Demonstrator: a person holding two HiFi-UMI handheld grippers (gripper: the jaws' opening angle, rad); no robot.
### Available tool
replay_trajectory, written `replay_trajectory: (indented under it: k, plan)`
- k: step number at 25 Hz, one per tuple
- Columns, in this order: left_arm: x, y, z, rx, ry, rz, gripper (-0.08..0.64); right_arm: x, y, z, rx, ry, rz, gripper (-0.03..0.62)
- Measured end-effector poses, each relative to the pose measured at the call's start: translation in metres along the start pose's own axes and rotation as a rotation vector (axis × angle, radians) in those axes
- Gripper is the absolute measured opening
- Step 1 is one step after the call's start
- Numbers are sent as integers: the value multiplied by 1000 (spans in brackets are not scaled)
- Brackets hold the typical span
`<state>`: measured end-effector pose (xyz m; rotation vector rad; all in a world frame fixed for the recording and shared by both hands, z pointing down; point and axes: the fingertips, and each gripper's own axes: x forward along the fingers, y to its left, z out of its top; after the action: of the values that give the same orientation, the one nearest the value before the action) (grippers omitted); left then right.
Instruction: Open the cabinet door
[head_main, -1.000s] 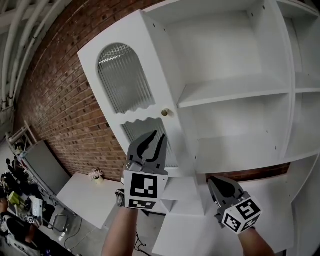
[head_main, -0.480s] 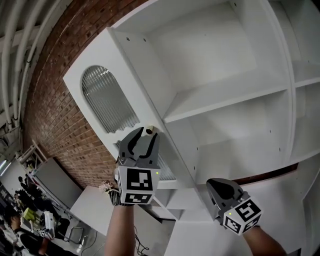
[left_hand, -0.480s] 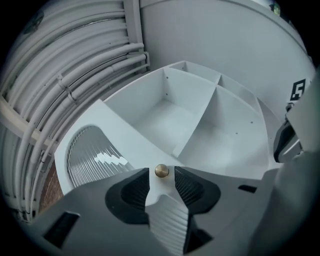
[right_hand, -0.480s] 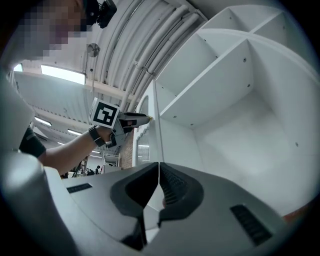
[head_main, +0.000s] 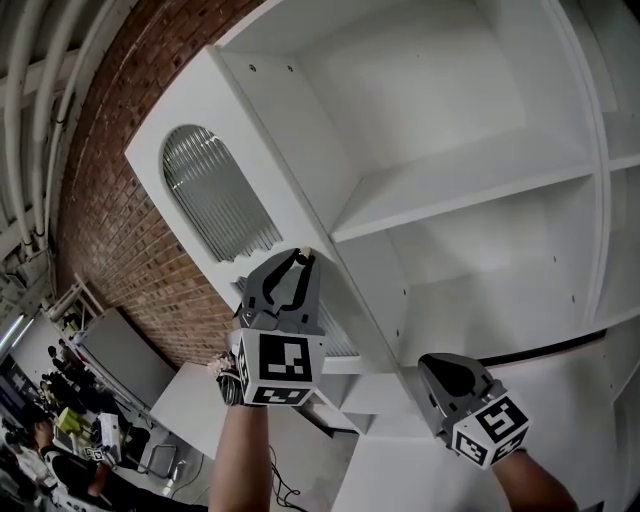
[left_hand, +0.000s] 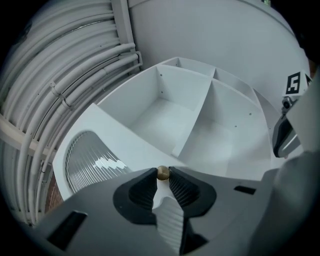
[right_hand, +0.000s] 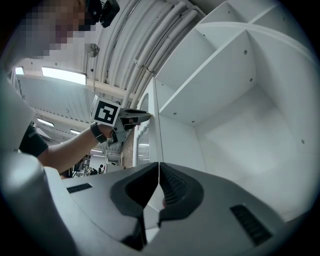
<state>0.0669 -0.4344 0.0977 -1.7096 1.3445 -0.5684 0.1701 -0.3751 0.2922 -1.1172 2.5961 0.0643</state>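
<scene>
The white cabinet door (head_main: 215, 205), with an arched ribbed-glass pane, stands swung out to the left of the open cabinet (head_main: 460, 180) and its bare shelves. A small brass knob (left_hand: 162, 173) sits at the door's edge. My left gripper (left_hand: 162, 176) has just been closing and its tips now pinch that knob from both sides. In the head view the left gripper (head_main: 297, 262) reaches up to the door's edge. My right gripper (head_main: 447, 367) hangs lower right, in front of the cabinet's lower shelf, jaws shut on nothing (right_hand: 158, 167).
A red brick wall (head_main: 110, 230) runs behind the door. White pipes (left_hand: 65, 75) cross overhead. A white table (head_main: 190, 400) stands below the door, with people and chairs (head_main: 50, 440) at the far lower left.
The left gripper rose from below the knob to the knob itself. Its jaws spread wide, then closed around the knob. The right gripper barely moved.
</scene>
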Motion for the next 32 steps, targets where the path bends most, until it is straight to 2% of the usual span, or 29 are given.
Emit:
replay_trajectory:
  k: [4, 14, 20, 24, 32]
  plan:
    - [1, 0, 0, 2, 3, -6, 75, -1, -3, -2, 5, 5, -2, 5]
    - [-16, 0, 8, -68, -63, -32, 74, -4, -2, -8, 23, 8, 21, 5]
    - [-27, 1, 20, -65, -92, -60, 74, -6, -15, -2, 70, -3, 14, 5]
    - [-51, 5, 13, -57, -127, -95, 74, 3, 4, -15, 91, 10, 18, 5]
    - [-98, 17, 5, -130, -237, -156, 74, 7, 39, -15, 73, 0, -13, 5]
